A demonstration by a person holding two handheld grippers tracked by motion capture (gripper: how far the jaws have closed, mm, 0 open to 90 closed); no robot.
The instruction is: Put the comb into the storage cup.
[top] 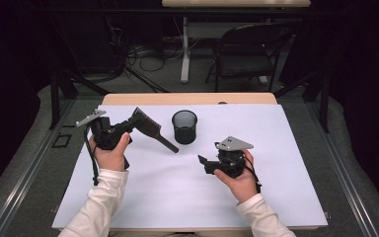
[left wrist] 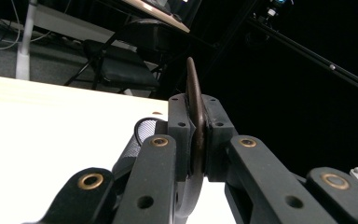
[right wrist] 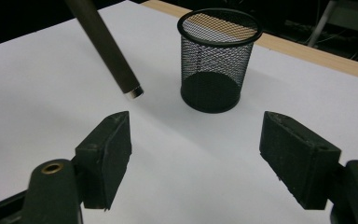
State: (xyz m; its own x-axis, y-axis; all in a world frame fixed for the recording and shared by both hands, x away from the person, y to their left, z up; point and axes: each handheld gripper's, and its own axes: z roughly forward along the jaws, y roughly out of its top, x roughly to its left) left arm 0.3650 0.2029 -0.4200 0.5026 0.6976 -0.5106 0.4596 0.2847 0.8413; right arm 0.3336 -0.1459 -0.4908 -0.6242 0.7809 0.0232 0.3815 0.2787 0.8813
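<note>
Black mesh cup [top: 184, 127] is standing between the grippers because the left gripper [top: 134, 120], clamping the brush [top: 150, 129] by its flat end, is angling the handle toward it while the right gripper [top: 202, 161] is waiting wide open, holding nothing.

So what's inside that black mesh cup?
Nothing shows inside the mesh cup: light passes through its upper wall and its dark base looks bare. The brush in the left gripper is outside it.

one spatula [top: 150, 129], one mesh cup [top: 184, 127], two claws, one chair [top: 246, 52].
</note>
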